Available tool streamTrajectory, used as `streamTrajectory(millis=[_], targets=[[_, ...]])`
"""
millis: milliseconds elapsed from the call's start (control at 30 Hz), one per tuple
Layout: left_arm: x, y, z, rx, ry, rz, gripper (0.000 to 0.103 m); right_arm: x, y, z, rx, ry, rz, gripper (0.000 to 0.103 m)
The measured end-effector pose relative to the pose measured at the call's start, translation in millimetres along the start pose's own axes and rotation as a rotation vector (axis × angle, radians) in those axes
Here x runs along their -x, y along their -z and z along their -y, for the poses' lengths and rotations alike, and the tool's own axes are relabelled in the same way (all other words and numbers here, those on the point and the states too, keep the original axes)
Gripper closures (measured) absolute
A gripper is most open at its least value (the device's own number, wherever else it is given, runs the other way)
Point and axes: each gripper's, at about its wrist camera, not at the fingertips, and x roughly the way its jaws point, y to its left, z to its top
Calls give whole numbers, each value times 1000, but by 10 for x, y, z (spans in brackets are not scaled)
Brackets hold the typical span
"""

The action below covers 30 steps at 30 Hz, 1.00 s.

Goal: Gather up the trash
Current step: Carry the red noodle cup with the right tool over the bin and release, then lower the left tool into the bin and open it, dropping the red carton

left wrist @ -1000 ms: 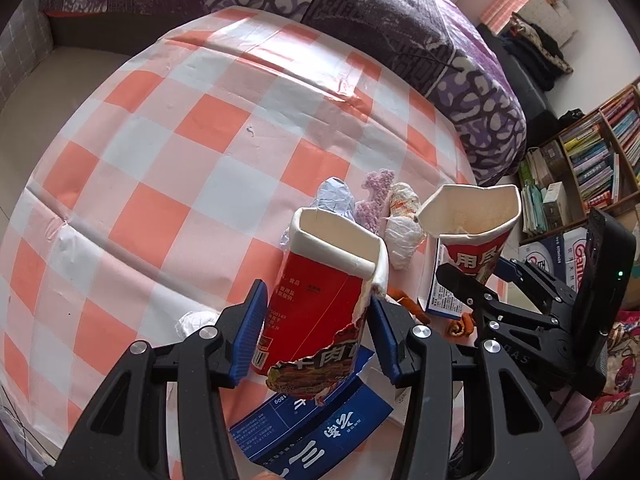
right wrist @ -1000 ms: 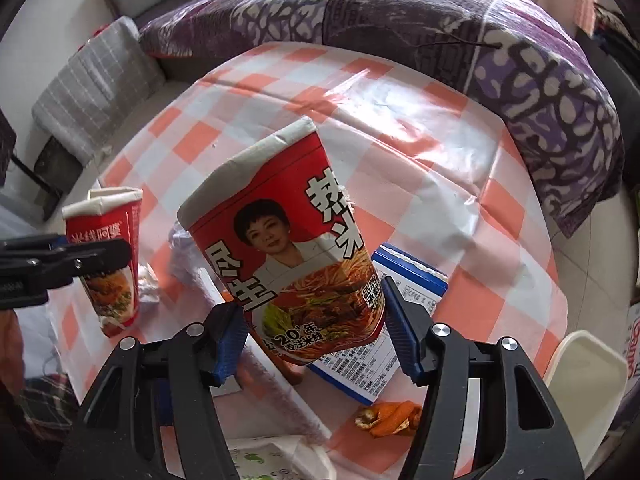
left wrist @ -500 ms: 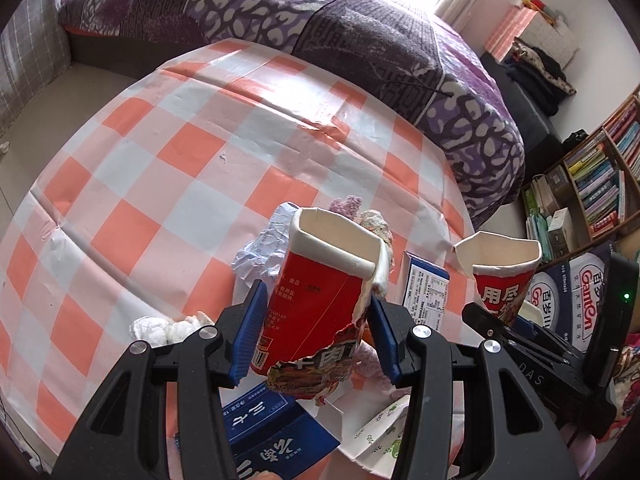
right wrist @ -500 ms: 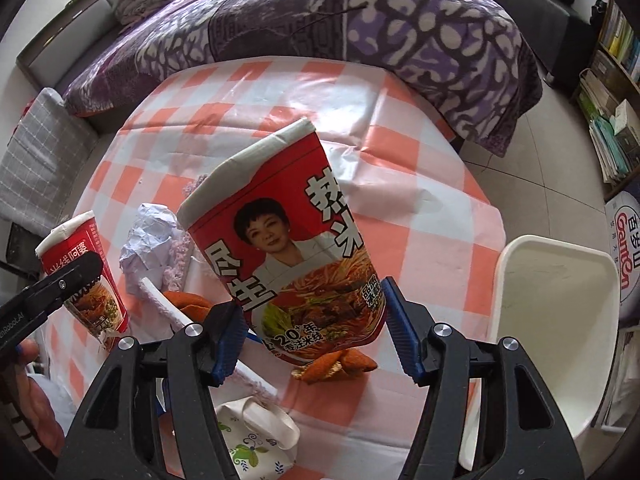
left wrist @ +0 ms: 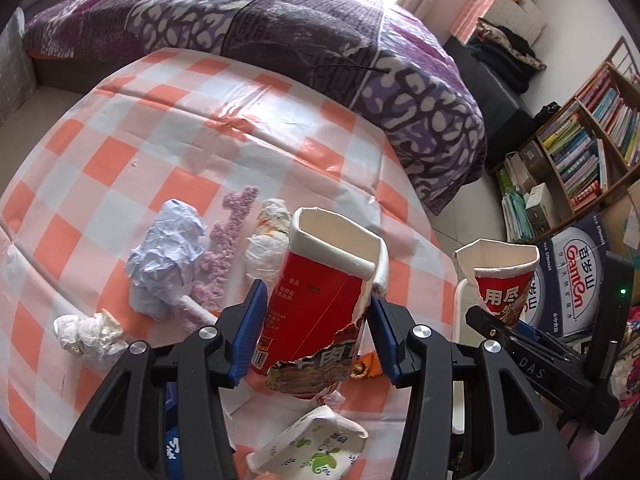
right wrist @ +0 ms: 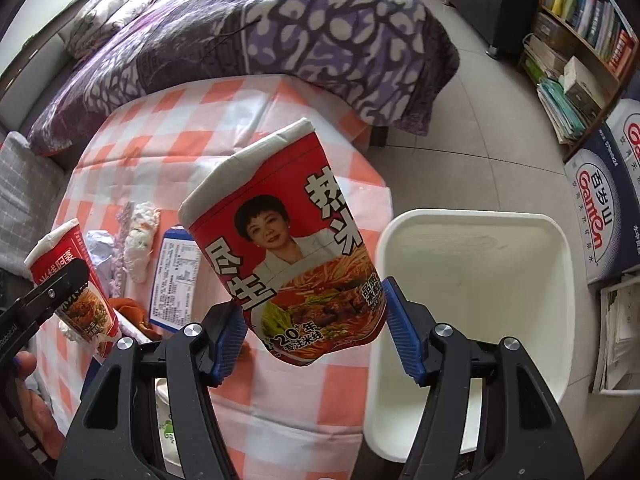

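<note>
Right wrist view: my right gripper (right wrist: 310, 344) clamps a noodle cup (right wrist: 286, 248) just beside the white bin (right wrist: 472, 320). My left gripper (left wrist: 316, 328) clamps a torn cup (left wrist: 320, 300), farther from that bin.

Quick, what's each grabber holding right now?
Left gripper: shut on the torn red noodle cup.
Right gripper: shut on the red noodle cup with a portrait, beside the white bin.
</note>
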Motion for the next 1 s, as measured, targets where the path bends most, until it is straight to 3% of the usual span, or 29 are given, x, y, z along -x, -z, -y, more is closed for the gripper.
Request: streamTrajectory(millis=[500, 1000], targets=[[-270, 202, 948, -141, 85, -42, 53, 196, 20, 1150, -215, 154, 23, 38], [-548, 594, 1846, -274, 150, -119, 53, 416, 116, 1981, -481, 107, 54, 23]])
